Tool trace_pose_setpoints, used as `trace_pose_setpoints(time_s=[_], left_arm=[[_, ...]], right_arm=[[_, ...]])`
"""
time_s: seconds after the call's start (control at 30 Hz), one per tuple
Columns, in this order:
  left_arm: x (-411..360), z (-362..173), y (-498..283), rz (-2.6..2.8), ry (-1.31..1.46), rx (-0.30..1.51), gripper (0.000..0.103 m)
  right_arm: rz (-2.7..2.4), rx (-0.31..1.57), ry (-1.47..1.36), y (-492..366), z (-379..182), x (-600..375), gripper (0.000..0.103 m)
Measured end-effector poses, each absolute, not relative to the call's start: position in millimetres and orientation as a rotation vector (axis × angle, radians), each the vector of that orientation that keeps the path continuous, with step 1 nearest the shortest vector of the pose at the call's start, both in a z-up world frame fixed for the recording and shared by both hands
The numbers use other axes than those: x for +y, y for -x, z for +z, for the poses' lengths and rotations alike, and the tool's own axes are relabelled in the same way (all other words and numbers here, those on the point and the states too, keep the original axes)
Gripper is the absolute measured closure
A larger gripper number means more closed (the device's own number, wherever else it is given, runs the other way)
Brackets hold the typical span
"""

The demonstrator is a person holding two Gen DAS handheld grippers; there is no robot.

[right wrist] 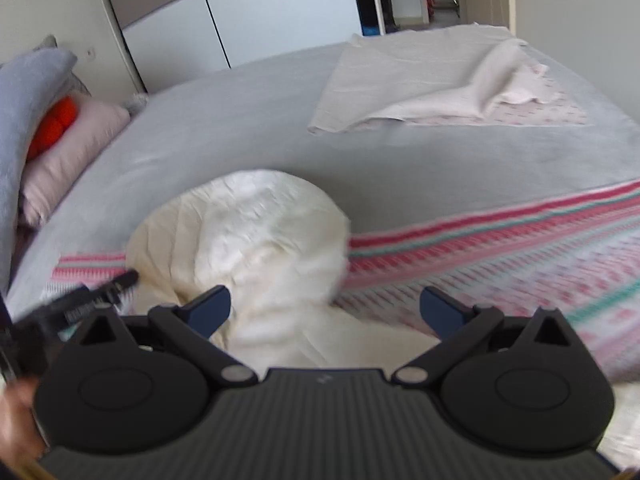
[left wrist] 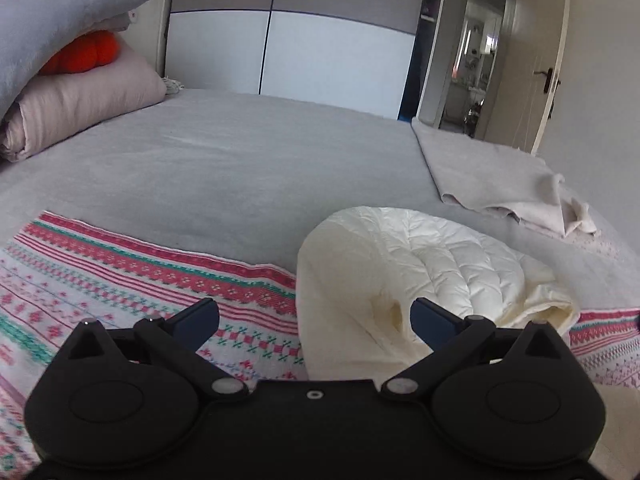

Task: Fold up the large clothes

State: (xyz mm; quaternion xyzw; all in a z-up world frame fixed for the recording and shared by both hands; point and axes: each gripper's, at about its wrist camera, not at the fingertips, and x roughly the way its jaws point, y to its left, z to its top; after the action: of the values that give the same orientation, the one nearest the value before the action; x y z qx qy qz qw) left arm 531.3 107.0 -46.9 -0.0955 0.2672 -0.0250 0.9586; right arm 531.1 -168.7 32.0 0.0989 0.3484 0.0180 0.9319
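Note:
A cream quilted jacket [left wrist: 420, 272] lies bunched on a red, green and white patterned blanket [left wrist: 120, 280] near the front of the bed. My left gripper [left wrist: 316, 312] hovers above its left part, open, with nothing between the fingers. In the right wrist view, which is blurred, the jacket [right wrist: 256, 232] sits just ahead of my right gripper [right wrist: 326, 300]. That gripper is wide open and holds nothing, and the patterned blanket [right wrist: 500, 264] spreads out to the right. A black finger [right wrist: 120, 282] of the left gripper shows beside the jacket's left edge.
The bed is covered by a grey sheet [left wrist: 240, 168]. A beige cloth [left wrist: 492, 176] lies rumpled at its far right. At the left are stacked pillows [left wrist: 80, 104] with an orange cushion [left wrist: 84, 54]. Beyond the bed stand a white wardrobe [left wrist: 336, 52] and an open door [left wrist: 552, 80].

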Motion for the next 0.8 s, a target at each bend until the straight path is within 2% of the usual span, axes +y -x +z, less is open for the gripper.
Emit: trace_pose_setpoints(time_s=[0.07, 0.13, 0.23, 0.3, 0.33, 0.37, 0.4, 0.47, 0.53, 0.6, 0.67, 0.7, 0.73, 0.77, 0.8], left_arm=[[110, -70, -526, -0.1, 0.235, 0.492, 0.0], [111, -85, -529, -0.15, 0.263, 0.55, 0.002], [119, -82, -537, -0.211, 0.305, 0.569, 0.003], [124, -83, -539, -0.202, 0.338, 0.579, 0.009], [124, -81, -537, -0.19, 0.339, 0.569, 0.03], [126, -80, -535, -0.19, 0.349, 0.563, 0.06], [128, -81, -534, -0.206, 0.374, 0.558, 0.072], [131, -78, -529, -0.193, 0.407, 0.519, 0.086], [135, -78, -526, -0.126, 0.425, 0.518, 0.087], [143, -93, -537, -0.066, 0.48, 0.601, 0.088], [146, -92, -537, -0.078, 0.489, 0.604, 0.083], [145, -92, -535, -0.093, 0.479, 0.597, 0.08], [145, -91, -533, -0.128, 0.484, 0.587, 0.071], [146, -88, -531, -0.163, 0.488, 0.582, 0.062], [147, -85, -528, -0.188, 0.488, 0.569, 0.057]], right_arm=[[0.052, 0.677, -0.191, -548, 1, -158, 0.001], [0.049, 0.67, -0.148, -559, -27, -151, 0.003], [0.014, 0.633, -0.1, -572, -61, -151, 0.013], [0.028, 0.602, -0.167, -571, -66, -161, 0.03], [0.049, 0.569, -0.204, -569, -63, -167, 0.045], [0.063, 0.538, -0.244, -566, -61, -175, 0.07], [0.047, 0.507, -0.277, -562, -60, -181, 0.078], [0.004, 0.48, -0.305, -558, -57, -193, 0.08], [-0.061, 0.514, -0.339, -562, -61, -204, 0.08], [-0.072, 0.572, -0.395, -569, -72, -213, 0.08], [-0.07, 0.571, -0.345, -568, -69, -206, 0.077], [-0.052, 0.565, -0.33, -569, -69, -204, 0.067], [-0.025, 0.558, -0.335, -567, -67, -203, 0.061], [-0.002, 0.555, -0.347, -565, -65, -204, 0.05], [0.008, 0.552, -0.359, -562, -63, -205, 0.046]])
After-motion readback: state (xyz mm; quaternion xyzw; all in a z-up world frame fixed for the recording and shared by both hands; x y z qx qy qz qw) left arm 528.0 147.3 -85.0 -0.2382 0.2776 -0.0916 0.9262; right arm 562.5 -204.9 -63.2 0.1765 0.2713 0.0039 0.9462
